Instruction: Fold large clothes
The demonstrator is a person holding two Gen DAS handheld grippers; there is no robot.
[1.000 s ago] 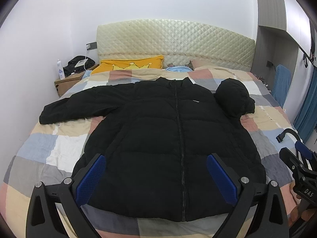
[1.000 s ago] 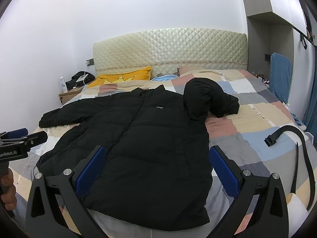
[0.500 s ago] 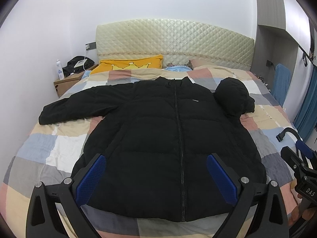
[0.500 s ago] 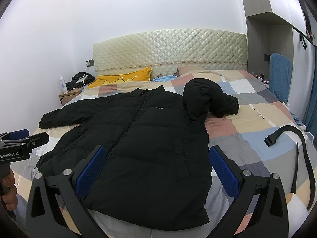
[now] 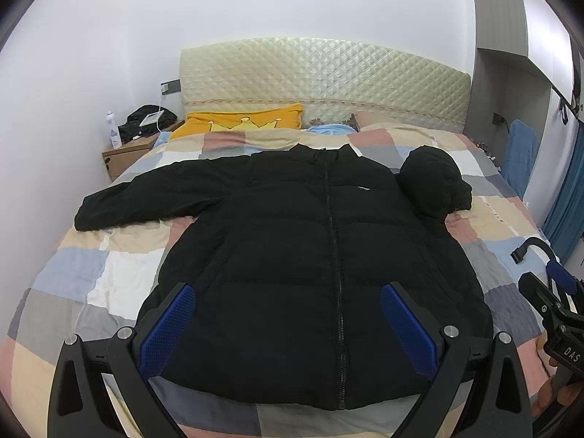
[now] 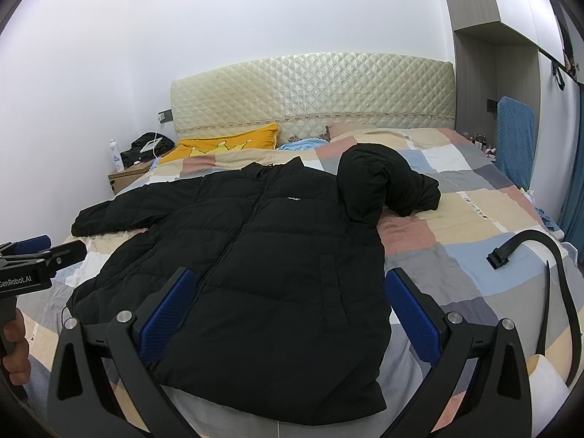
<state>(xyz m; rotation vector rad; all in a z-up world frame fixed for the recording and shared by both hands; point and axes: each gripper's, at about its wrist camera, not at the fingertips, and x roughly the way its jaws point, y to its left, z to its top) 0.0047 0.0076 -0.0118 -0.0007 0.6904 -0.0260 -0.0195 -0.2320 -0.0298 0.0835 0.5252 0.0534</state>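
A black puffer jacket (image 5: 314,255) lies face up, zipped, on the checked bed; it also shows in the right wrist view (image 6: 255,255). Its left sleeve (image 5: 146,200) stretches out flat to the left. The right sleeve (image 6: 387,186) is bunched in a heap by the shoulder. My left gripper (image 5: 288,325) is open and empty, held above the jacket's hem. My right gripper (image 6: 288,314) is open and empty, above the hem's right part. Each gripper shows at the edge of the other's view.
A black belt (image 6: 547,277) lies on the bed's right side. A yellow pillow (image 5: 241,124) and the quilted headboard (image 5: 321,76) are at the far end. A nightstand (image 5: 127,153) with a bottle stands at the left. A blue towel (image 6: 514,138) hangs at the right.
Both grippers have shifted only slightly; the left view has drifted a little. The jacket has not moved.
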